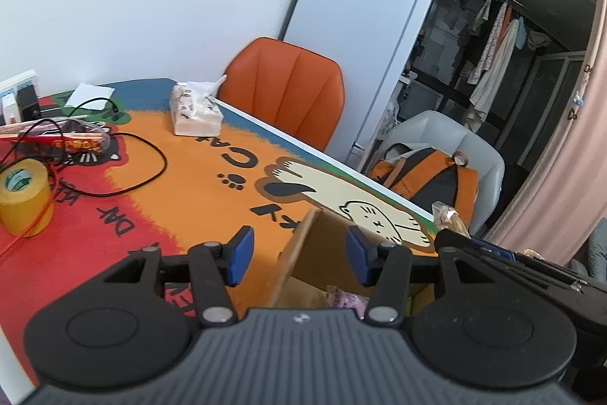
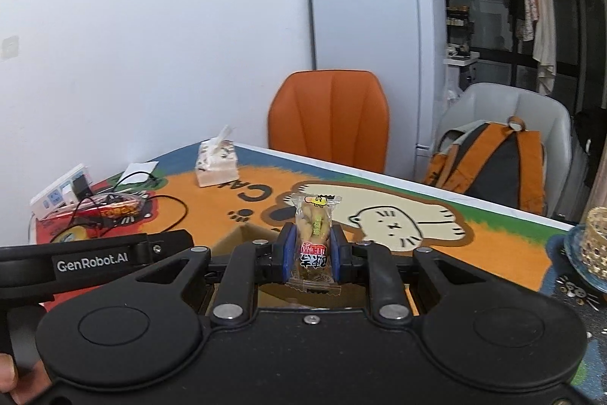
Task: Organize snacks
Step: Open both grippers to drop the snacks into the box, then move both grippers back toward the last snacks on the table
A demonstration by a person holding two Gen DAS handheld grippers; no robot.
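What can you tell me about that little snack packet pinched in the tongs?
The snack packet is a small clear plastic wrapper with crimped, sealed ends, showing pale yellowish pieces inside. It carries a yellow cartoon mark near the top and a red-and-white label with dark characters lower down. It stands upright, clamped at its middle between the blue pads of the right tongs, which touch both its sides. It hangs in the air above an open cardboard box on the table.

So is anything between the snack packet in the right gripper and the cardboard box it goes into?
Nothing visible. The right gripper holds the snack packet upright just above the open cardboard box, whose opening beneath looks unobstructed.
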